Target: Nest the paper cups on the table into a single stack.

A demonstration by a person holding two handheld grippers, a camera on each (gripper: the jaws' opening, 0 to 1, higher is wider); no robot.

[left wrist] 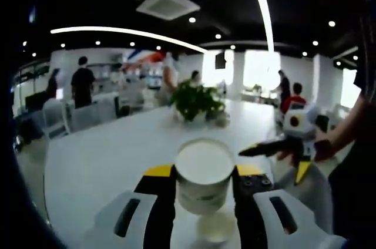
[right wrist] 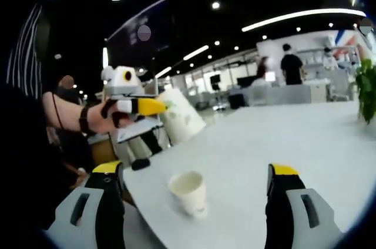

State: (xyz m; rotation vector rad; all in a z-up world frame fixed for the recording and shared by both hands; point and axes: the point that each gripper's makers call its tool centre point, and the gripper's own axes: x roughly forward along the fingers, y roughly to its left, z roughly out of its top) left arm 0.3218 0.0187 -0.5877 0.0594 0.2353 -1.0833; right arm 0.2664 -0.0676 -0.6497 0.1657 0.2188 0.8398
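Two paper cups are showing. In the left gripper view, the left tool is clamping one paper cup at lower centre, raised above the white bench; the second cup is sitting below it at the bottom edge. In the right gripper view, the right tool is standing wide apart, framing the second cup upright near the bench edge.

Paper cup: matt white paper, smooth. Second cup: the same. Table: smooth white top, faint sheen. Jaw tips: yellow and black plastic.
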